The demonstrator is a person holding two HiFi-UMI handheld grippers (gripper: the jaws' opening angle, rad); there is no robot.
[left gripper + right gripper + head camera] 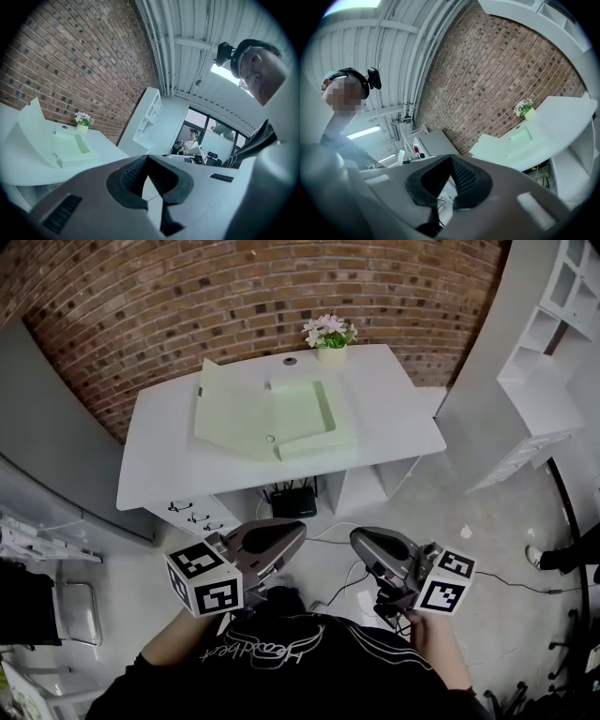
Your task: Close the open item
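Our two grippers are nearest to us, held low by our dark top. We think they sit there because we stand well apart from the table and have not reached out yet. Our left gripper has its jaws pressed together with nothing in them. Our right gripper is the same, tips touching and empty.

Far from us, in the middle of the table, lies the green box. It is open. Its lid is flung over to the left and lies flat, so the inside shows. A small flower pot stands just behind the box, by the brick wall.

We think we must walk closer first, then lift the lid over to the right.
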